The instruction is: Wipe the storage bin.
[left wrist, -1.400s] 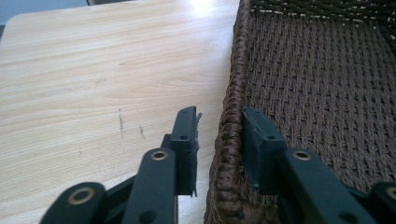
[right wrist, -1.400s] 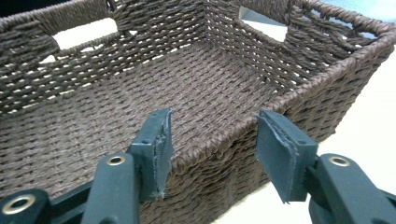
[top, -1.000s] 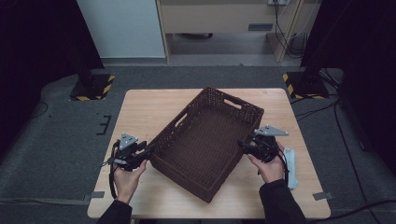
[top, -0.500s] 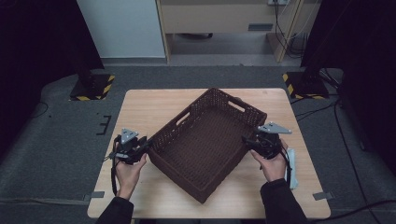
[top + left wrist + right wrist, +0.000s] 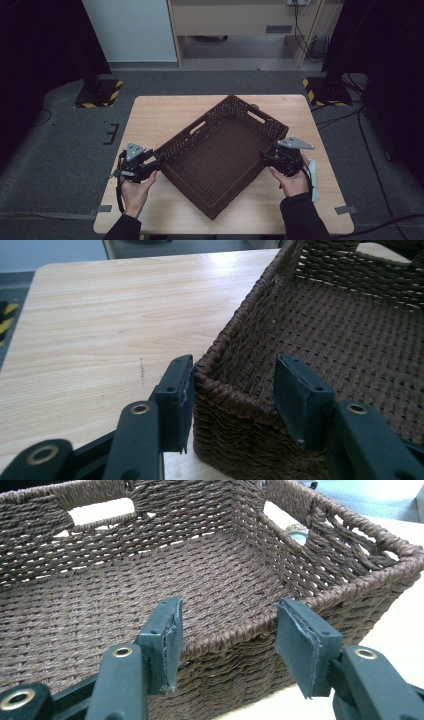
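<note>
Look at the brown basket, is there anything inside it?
No, the woven basket is empty; its brown bottom is bare from wall to wall in the high view and both gripper views.

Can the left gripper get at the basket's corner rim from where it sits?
Likely yes: the left gripper has its jaws open astride the basket corner, one outside the wall, one inside, nothing between.

Basket cut off at edges
</note>
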{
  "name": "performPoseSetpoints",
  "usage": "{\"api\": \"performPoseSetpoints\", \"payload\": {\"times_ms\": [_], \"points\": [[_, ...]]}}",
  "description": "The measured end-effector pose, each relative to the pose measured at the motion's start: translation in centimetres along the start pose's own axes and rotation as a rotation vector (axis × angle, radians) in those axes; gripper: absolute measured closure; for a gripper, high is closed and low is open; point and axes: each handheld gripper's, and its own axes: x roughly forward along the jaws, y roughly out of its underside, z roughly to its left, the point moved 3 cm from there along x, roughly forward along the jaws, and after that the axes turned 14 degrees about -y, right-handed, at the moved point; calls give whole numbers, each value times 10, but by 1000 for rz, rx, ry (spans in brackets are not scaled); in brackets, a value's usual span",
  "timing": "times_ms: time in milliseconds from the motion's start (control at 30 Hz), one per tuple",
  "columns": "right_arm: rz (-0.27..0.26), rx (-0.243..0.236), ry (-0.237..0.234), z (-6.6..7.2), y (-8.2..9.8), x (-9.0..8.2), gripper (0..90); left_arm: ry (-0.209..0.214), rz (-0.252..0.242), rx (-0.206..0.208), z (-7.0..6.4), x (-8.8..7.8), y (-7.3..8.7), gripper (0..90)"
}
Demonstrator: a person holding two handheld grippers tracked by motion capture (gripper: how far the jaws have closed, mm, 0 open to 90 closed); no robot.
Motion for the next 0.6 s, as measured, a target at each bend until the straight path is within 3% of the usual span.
{"api": "performPoseSetpoints", "payload": {"times_ms": [100,200,367,433,600], "points": [[15,-19,-2,1,-1,-1,451,-7,0,-5,1,3,-1,515],[-4,-45,11,1,-5,-3,459,-21,-5,0,1,8,-3,526],[-16,-37,32,-5,-6,-4,445,-28,-13,0,2,16,-7,529],[-25,-36,30,-6,-5,-4,448,-26,-11,2,2,15,-7,526],[12,-44,50,-4,-2,-3,456,-1,-13,-5,1,5,-4,499]]}}
